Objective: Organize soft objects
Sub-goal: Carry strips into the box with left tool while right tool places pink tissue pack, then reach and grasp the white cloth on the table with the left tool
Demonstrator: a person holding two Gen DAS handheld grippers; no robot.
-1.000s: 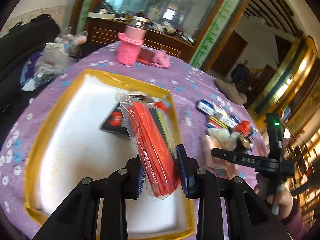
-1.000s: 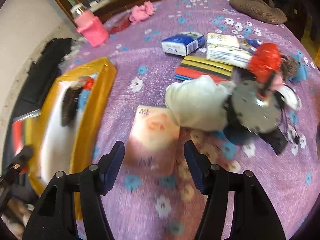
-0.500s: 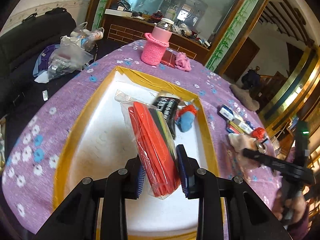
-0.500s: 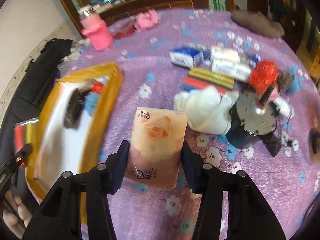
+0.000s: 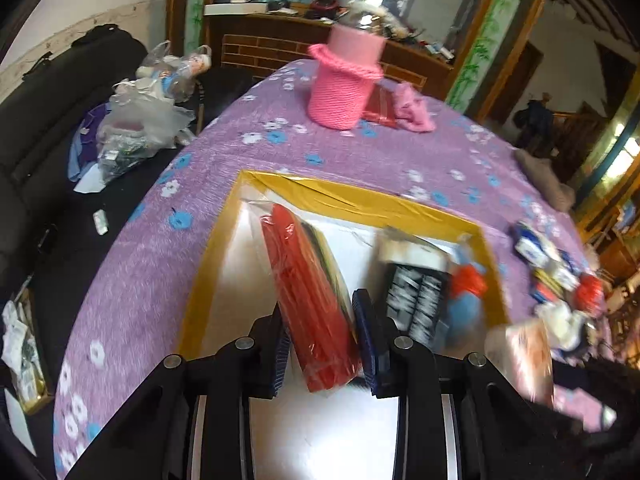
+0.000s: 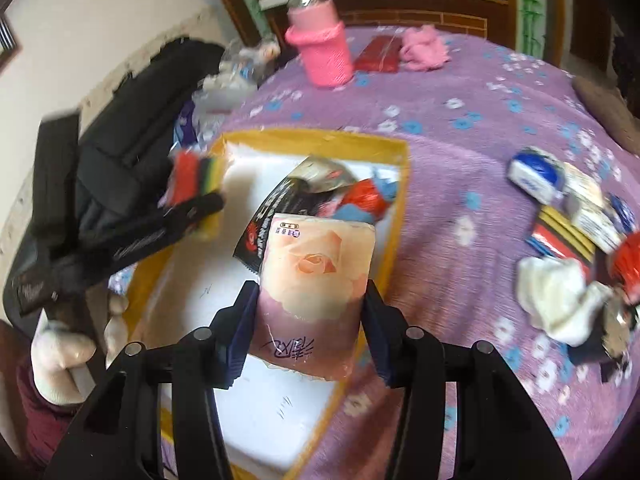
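My left gripper [image 5: 320, 340] is shut on a clear-wrapped pack of red and coloured cloths [image 5: 308, 288], held above the left part of the white, yellow-rimmed tray [image 5: 352, 200]. A black packet [image 5: 416, 300] and a blue and red soft item [image 5: 466, 296] lie in the tray's right part. My right gripper [image 6: 308, 320] is shut on a pink tissue pack with a rose print [image 6: 316, 276], held over the tray [image 6: 320, 138] near its right rim. The cloth pack [image 6: 192, 180] also shows at the left of the right wrist view.
A pink knitted cup holder [image 5: 344, 88], a red packet and a pink cloth [image 6: 424, 48] sit at the table's far side. Tissue packs [image 6: 536, 172], a striped cloth pack [image 6: 560, 240] and a white soft item [image 6: 556, 292] lie right of the tray. A sofa with bags stands left.
The right gripper closed on the tissue pack, lifted it off the tablecloth and carried it left over the tray. The left gripper moved with the cloth pack toward the tray's far left side.
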